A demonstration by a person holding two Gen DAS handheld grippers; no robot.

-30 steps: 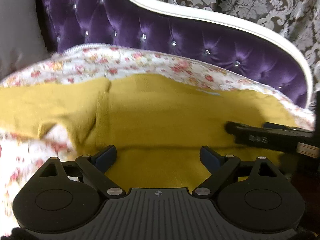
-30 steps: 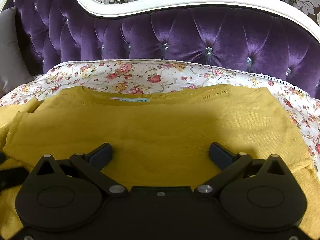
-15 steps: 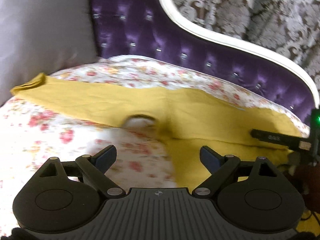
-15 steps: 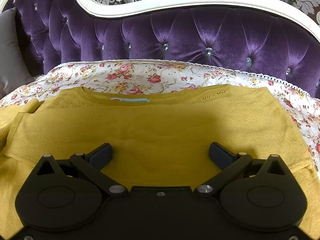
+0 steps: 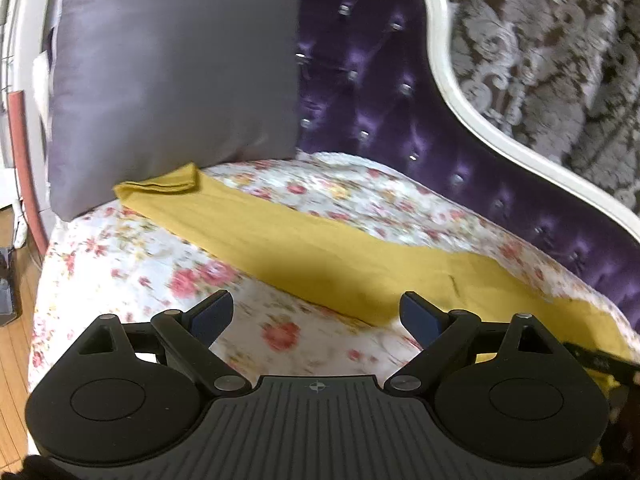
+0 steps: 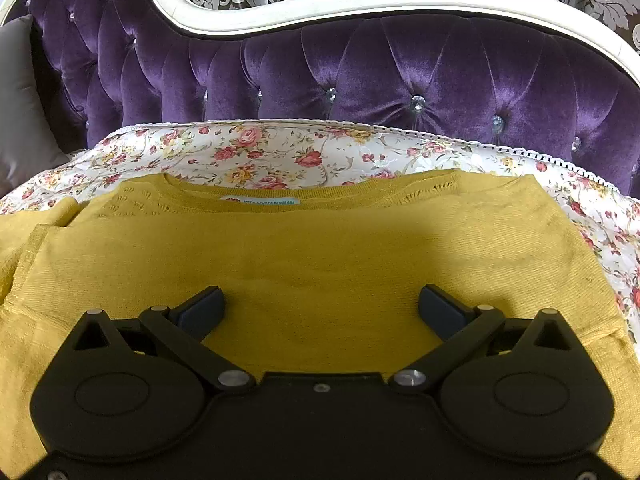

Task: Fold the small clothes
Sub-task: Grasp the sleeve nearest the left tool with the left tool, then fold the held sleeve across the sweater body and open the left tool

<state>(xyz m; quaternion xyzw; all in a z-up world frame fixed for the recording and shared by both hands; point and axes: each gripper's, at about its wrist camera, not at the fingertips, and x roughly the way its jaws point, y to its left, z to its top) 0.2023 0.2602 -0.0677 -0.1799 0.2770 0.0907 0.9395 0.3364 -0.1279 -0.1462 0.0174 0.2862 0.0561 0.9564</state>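
— Mustard knit: what has been altered in the last second?
— The left tool (image 5: 316,312) has been swung off the sweater (image 6: 304,256) body toward its outstretched sleeve (image 5: 256,232), which lies across the floral bedspread (image 5: 132,260) to the grey pillow (image 5: 172,72).
— And the tools?
— Both are spread wide, nothing held; the right tool (image 6: 320,310) is kept over the body. The sleeve is probably to be folded inward next.

Purple tufted headboard (image 6: 400,68) with white frame; damask wallpaper (image 5: 560,40); grey pillow (image 5: 172,72); wooden floor (image 5: 12,360).
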